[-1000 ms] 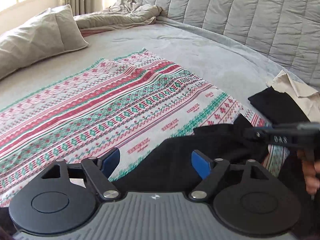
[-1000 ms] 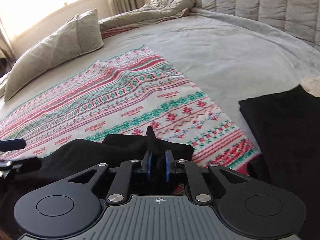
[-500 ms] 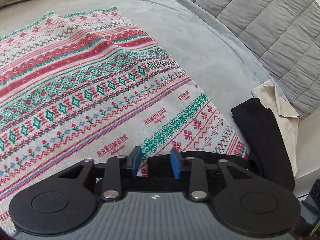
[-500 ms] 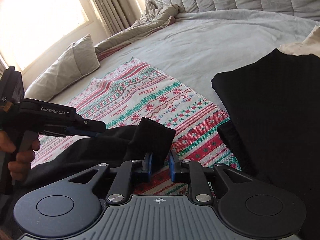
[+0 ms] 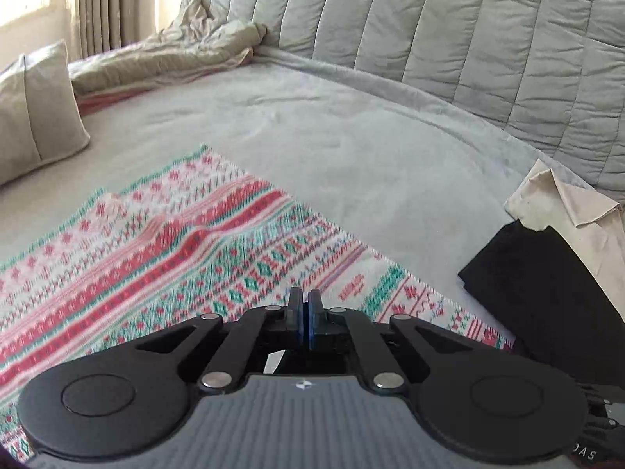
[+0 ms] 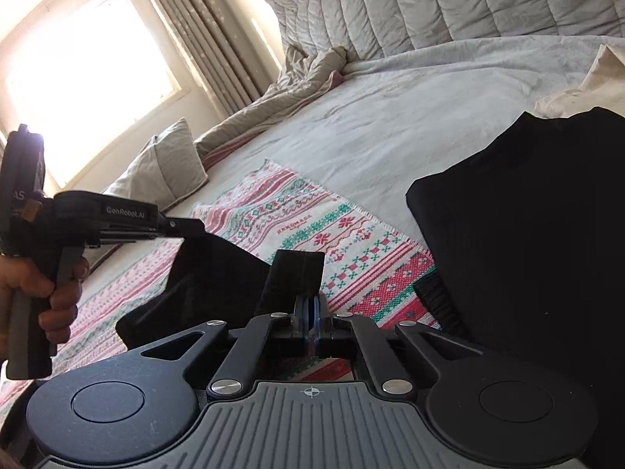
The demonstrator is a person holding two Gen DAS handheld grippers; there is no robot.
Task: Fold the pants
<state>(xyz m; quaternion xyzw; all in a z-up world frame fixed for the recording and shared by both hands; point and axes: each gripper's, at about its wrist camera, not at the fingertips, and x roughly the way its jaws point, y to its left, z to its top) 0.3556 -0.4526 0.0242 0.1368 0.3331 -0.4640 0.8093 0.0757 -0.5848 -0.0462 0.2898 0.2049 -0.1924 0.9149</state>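
The black pants [image 6: 218,281] hang lifted above the patterned red, green and white cloth [image 6: 312,230]. My right gripper [image 6: 308,308] is shut on one corner of them; a black flap stands up past its fingertips. My left gripper [image 6: 195,228] shows in the right wrist view at the left, shut on the other top corner. In the left wrist view my left gripper [image 5: 304,305] has its jaws closed; the pants are hidden below it.
A folded black garment [image 6: 527,234] lies right of the cloth on a beige one [image 5: 562,211]. A grey pillow [image 5: 35,105] and rumpled blanket [image 5: 175,58] lie at the bed's far side, against the quilted headboard [image 5: 429,19].
My left gripper closed on the pants. Both grippers rose, lifting the pants off the cloth and stretching them between the two.
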